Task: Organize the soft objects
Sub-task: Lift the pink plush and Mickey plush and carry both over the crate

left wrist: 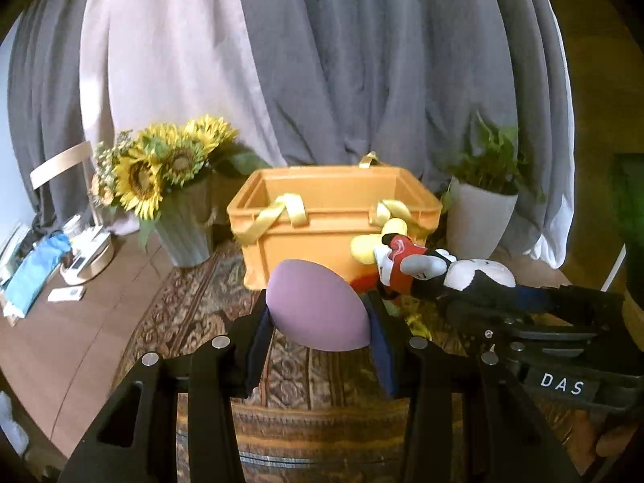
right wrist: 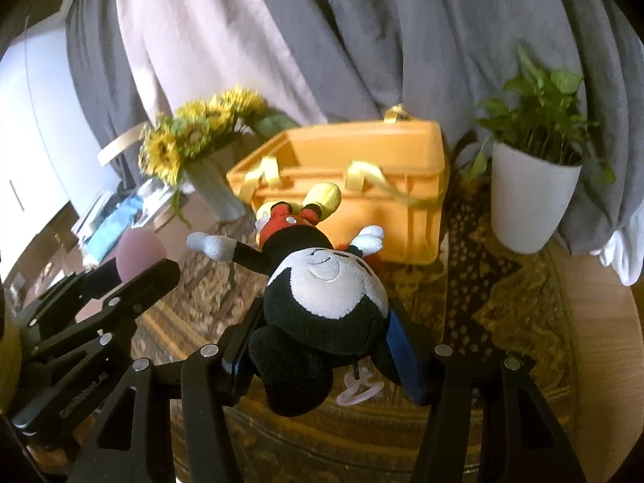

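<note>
My left claw (left wrist: 318, 322) pinches a purple ball (left wrist: 316, 306), my right claw (right wrist: 322, 342) a mouse doll (right wrist: 322, 281); the far orange bin's (left wrist: 338, 237) floor is hidden.

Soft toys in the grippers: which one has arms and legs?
The mouse plush, clamped by its head in the right gripper. The left gripper holds a plain purple football-shaped toy.

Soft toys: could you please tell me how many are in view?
2: a purple ball in the left gripper, a mouse plush in the right gripper. More may be hidden in the orange bin.
</note>
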Motion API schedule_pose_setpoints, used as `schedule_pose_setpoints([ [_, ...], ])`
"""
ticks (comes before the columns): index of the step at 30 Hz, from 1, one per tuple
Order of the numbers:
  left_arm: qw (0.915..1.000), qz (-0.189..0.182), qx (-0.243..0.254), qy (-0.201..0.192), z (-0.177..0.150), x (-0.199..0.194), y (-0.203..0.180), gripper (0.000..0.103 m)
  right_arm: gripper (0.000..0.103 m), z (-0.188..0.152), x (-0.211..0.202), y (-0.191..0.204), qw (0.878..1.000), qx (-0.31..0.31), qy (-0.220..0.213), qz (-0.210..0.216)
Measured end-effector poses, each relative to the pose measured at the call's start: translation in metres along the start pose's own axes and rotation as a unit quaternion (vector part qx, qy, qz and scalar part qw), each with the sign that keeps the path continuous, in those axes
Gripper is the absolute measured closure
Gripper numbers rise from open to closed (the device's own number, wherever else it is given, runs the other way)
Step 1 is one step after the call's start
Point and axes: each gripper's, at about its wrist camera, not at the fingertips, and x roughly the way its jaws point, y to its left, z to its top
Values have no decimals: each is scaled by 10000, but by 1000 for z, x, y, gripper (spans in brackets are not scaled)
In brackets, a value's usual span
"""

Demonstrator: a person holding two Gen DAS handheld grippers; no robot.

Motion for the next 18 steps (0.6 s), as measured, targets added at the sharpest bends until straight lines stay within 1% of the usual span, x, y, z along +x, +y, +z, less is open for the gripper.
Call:
schedule_pose_setpoints([
  [7, 9993, -301, 99, -201, 27, 10, 18, 59, 44, 26, -3, 14, 9988, 153, -369, -295],
  [14, 9971, -583, 316, -371, 53, 20, 36, 59, 44, 46, -1, 30, 9964, 270, -629, -499],
  [18, 9952, -735, 480, -432, 65, 27, 46, 59, 44, 56, 3, 38, 9955, 322, -699, -549],
])
